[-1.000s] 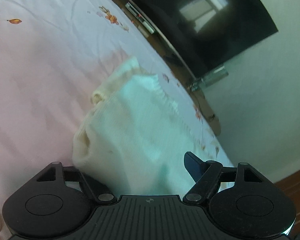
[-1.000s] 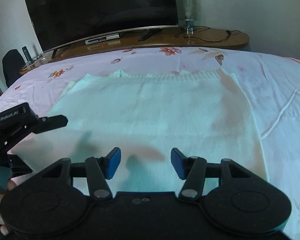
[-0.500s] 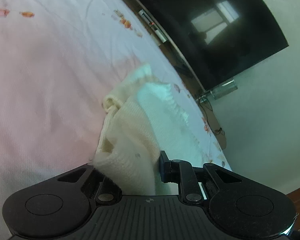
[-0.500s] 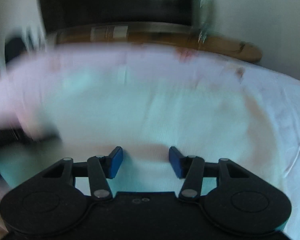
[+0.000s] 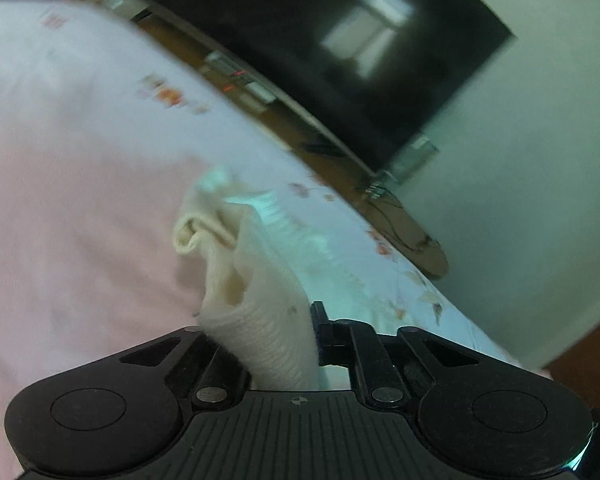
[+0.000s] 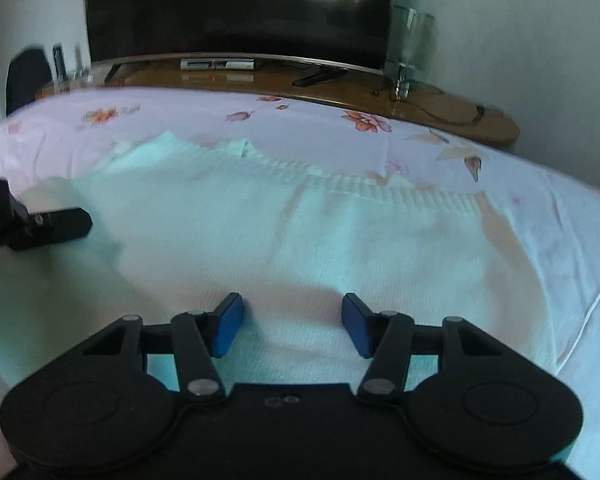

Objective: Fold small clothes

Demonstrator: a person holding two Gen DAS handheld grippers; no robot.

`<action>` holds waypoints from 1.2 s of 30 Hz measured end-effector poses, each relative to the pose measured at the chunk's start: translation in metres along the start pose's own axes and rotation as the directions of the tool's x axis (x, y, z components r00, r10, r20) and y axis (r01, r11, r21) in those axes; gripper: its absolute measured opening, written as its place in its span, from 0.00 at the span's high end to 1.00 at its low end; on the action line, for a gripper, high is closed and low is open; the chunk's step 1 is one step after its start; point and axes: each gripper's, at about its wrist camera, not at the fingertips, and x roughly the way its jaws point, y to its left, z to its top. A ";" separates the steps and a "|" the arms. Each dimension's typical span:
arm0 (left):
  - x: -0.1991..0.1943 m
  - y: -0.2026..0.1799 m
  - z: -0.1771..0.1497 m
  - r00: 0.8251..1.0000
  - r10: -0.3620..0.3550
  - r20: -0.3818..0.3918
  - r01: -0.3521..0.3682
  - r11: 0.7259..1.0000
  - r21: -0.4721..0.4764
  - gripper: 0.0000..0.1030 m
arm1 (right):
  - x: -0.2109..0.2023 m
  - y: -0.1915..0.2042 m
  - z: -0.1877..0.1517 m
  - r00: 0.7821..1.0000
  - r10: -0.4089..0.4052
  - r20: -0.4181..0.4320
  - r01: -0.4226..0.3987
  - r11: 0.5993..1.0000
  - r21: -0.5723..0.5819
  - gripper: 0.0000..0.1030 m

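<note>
A cream knitted sweater (image 6: 340, 232) lies spread flat on the pink floral bed sheet (image 6: 560, 220). My left gripper (image 5: 260, 332) has its jaws closing on a bunched side edge of the sweater (image 5: 236, 256), with the fabric pinched between the pads and raised off the sheet. In the right wrist view one finger of that gripper (image 6: 60, 224) shows at the left edge, beside the lifted fold. My right gripper (image 6: 292, 320) hovers open low over the sweater's near part, its blue pads apart with flat knit below them.
Beyond the bed's far edge runs a curved wooden shelf (image 6: 440, 108) with a large dark TV (image 6: 236, 4), a set-top box (image 6: 218, 65), a remote (image 6: 316, 78) and a glass vase (image 6: 412, 52). Bare sheet (image 5: 60, 200) stretches left of the sweater.
My left gripper went from wide open around the sweater's edge to pinching it, then rose and rolled, lifting the fabric. The right gripper shifted a little over the sweater, jaws unchanged.
</note>
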 end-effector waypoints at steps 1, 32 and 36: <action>0.001 -0.006 0.001 1.000 -0.011 -0.004 0.012 1.000 0.024 0.92 | -0.002 -0.004 0.000 1.000 0.009 0.009 -0.009 1.000 0.023 0.47; -0.027 -0.106 -0.076 0.907 -0.124 -0.402 0.276 0.896 0.349 0.76 | -0.065 -0.134 -0.018 0.985 0.158 0.064 -0.170 0.877 0.450 0.36; -0.055 -0.092 -0.055 0.931 -0.119 -0.346 0.250 0.898 0.363 0.64 | -0.049 -0.137 -0.018 0.977 0.211 0.020 -0.193 0.847 0.496 0.36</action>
